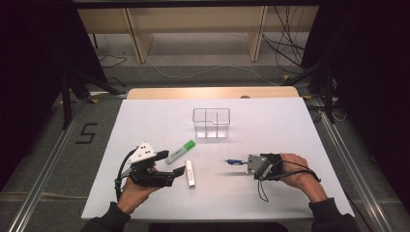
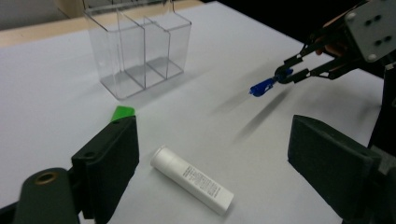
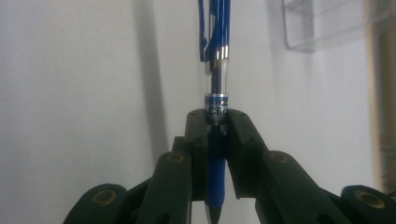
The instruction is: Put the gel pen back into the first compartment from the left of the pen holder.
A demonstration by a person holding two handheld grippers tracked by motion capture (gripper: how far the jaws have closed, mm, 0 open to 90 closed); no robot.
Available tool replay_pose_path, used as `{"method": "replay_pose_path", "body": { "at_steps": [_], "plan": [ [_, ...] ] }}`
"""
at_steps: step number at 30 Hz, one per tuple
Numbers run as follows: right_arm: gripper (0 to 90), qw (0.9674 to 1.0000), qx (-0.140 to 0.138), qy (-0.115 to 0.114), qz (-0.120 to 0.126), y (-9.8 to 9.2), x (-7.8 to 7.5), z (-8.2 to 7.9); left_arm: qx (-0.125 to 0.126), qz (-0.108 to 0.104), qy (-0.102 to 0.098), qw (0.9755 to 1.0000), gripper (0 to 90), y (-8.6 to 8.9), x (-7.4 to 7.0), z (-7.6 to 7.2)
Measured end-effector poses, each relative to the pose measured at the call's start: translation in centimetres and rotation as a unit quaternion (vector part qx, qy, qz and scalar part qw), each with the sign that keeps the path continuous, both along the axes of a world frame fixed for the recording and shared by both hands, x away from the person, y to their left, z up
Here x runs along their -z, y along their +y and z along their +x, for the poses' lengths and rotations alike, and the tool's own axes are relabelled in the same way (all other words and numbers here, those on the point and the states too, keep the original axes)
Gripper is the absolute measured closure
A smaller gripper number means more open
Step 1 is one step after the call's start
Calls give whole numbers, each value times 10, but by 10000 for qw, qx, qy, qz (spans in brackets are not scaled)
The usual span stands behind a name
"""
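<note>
Your right claw [image 1: 241, 163] is clamped on a blue ballpoint pen [image 1: 234, 161], its 2 black jaws pressed against the barrel just below the clear section. In the right gripper view the pen [image 3: 218, 70] runs straight up between the jaws, clip end away from you and writing tip toward the camera. In the high view the pen sticks out leftward from the claw, lifted off the white surface [image 1: 270, 125], over its right half and nearer to you than the clear organiser. In the left gripper view the right claw [image 2: 283, 75] is at upper right with the pen's blue end [image 2: 261, 87] poking out, a blurred shadow beneath it.

Your left claw [image 1: 175, 163] rests at the left of the surface with its jaws wide apart, gripping nothing. Between those jaws, in the left gripper view, lies a white tube [image 2: 191, 179] with small printed text, flat on the surface. A green highlighter [image 1: 180, 152] lies just beyond the left claw at a slant, with the white tube [image 1: 190, 173] beside it on the right.

A clear plastic organiser [image 1: 211, 122] with 3 compartments stands upright near the middle of the surface, farther from you than both claws
</note>
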State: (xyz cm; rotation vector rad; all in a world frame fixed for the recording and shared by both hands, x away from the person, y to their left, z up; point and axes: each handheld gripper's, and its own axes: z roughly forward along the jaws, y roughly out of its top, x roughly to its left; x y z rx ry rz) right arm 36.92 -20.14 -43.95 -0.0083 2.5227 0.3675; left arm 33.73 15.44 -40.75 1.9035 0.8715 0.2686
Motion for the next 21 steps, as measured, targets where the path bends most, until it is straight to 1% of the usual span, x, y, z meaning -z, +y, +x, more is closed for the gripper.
{"method": "replay_pose_path", "body": {
  "at_steps": [1,2,3,4,5,6,7,8,10,11,12,13,14,15,16,17,18,19,20,21],
  "plan": [
    [800,9999,-71,-128,-7,3,0,-3,57,69,109,9999,160,-3,-1,2],
    [800,9996,-149,-231,-8,6,1,-5,94,170,169,9997,162,-6,-1,5],
    [800,9990,-201,-387,-32,8,1,-8,149,238,249,9993,163,-9,-2,7],
    [800,9981,-308,-535,-73,11,0,-10,197,296,336,9988,163,-13,-2,10],
    [800,9966,-371,-737,-6,15,1,-14,226,329,379,9985,163,-15,-3,12],
    [800,9955,-434,-842,1,17,1,-16,285,392,438,9979,163,-18,-5,15],
    [800,9937,-515,-990,-34,19,1,-19,332,466,475,9972,164,-21,-6,17],
    [800,9915,-584,-1160,-40,22,2,-22,375,570,518,9963,164,-24,-8,19],
    [800,9875,-727,-1398,-94,27,3,-27,446,737,568,9947,169,-29,-12,23],
    [800,9848,-792,-1542,-115,29,4,-30,461,765,604,9942,170,-33,-14,25],
    [800,9811,-936,-1679,-202,33,4,-32,489,820,611,9936,170,-35,-16,27],
    [800,9787,-1014,-1765,-247,35,5,-34,537,857,642,9928,173,-37,-19,29],
    [800,9771,-1053,-1828,-288,37,5,-36,587,918,692,9916,177,-40,-21,31],
    [800,9743,-1122,-1925,-324,39,5,-38,637,959,725,9907,181,-43,-22,32],
    [800,9735,-1129,-1957,-355,40,6,-40,704,1043,744,9893,186,-46,-23,34],
    [800,9712,-1161,-2035,-438,42,6,-41,743,1091,749,9884,195,-50,-24,35],
    [800,9683,-1220,-2136,-430,44,7,-42,812,1169,788,9867,205,-54,-25,37],
    [800,9666,-1250,-2183,-487,45,7,-43,850,1177,829,9859,214,-58,-25,38],
    [800,9642,-1279,-2265,-511,46,7,-45,897,1192,847,9852,221,-62,-26,39],
    [800,9618,-1348,-2325,-514,47,7,-45,955,1239,866,9839,227,-65,-26,40]
  ]
}}
